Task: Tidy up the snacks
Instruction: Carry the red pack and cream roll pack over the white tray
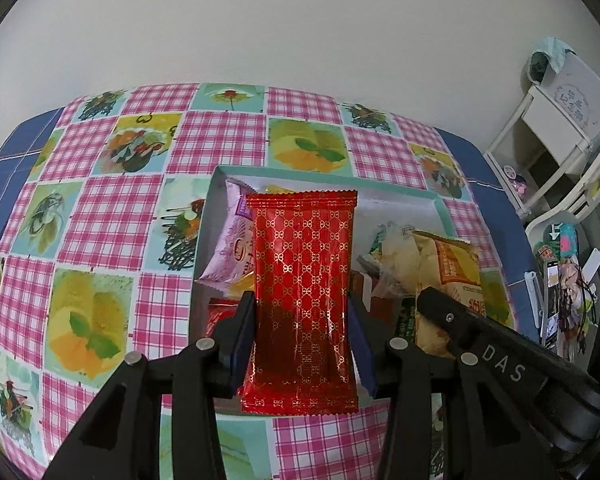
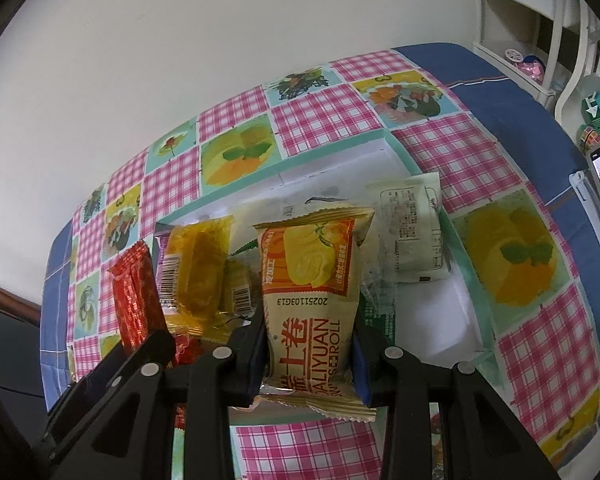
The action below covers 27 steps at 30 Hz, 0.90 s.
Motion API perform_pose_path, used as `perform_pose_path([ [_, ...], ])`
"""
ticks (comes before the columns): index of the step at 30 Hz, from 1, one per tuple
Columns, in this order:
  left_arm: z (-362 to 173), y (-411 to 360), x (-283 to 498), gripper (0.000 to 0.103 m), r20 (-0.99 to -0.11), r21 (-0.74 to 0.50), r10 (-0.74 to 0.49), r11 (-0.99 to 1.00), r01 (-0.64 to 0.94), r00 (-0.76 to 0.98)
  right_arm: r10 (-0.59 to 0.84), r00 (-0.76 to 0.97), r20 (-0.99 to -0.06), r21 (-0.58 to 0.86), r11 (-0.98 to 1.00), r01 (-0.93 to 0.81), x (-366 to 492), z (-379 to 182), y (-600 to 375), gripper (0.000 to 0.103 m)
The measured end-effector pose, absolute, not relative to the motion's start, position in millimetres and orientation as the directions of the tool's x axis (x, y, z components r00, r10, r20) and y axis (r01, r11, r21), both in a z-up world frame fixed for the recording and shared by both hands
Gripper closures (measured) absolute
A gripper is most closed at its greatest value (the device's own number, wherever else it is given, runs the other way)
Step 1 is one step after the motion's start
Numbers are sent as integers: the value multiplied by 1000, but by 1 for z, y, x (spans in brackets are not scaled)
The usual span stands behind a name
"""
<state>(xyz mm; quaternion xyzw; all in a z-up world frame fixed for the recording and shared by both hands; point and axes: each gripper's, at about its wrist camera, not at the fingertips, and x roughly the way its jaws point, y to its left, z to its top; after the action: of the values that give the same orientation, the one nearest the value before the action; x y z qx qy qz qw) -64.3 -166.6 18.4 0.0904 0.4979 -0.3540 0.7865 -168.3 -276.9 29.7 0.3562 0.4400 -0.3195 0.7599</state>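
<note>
My left gripper is shut on a red foil snack packet with a gold pattern, held upright above a white box with a teal rim. My right gripper is shut on a beige and orange Swiss roll packet, also over that box. In the right wrist view the red packet shows at the left in the other gripper. Inside the box lie a lilac packet, yellow packets and a pale green packet. The right gripper's black finger shows in the left wrist view.
The box stands on a table with a pink-checked, fruit-print cloth over a blue cover. A pale wall runs behind the table. White shelving and hanging trinkets stand off the table's right side.
</note>
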Motion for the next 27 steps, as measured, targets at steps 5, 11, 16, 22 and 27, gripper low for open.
perform_pose_path([
  [5, 14, -170, -62, 58, -850, -216, -466, 732, 646, 244, -169, 402, -900, 258, 538, 802, -169, 28, -278, 65],
  [11, 7, -172, -58, 58, -855, -230, -466, 733, 640, 227, -164, 396, -904, 255, 536, 805, -168, 26, -279, 65],
  [16, -1, -172, -54, 58, -863, -239, -459, 737, 632, 209, -145, 382, -913, 252, 534, 807, -166, 19, -280, 65],
  [22, -7, -172, -52, 58, -870, -232, -448, 741, 631, 206, -117, 369, -922, 256, 530, 808, -163, 9, -281, 65],
  [27, -8, -172, -50, 58, -867, -238, -453, 741, 628, 206, -106, 359, -927, 252, 532, 809, -160, 5, -281, 65],
])
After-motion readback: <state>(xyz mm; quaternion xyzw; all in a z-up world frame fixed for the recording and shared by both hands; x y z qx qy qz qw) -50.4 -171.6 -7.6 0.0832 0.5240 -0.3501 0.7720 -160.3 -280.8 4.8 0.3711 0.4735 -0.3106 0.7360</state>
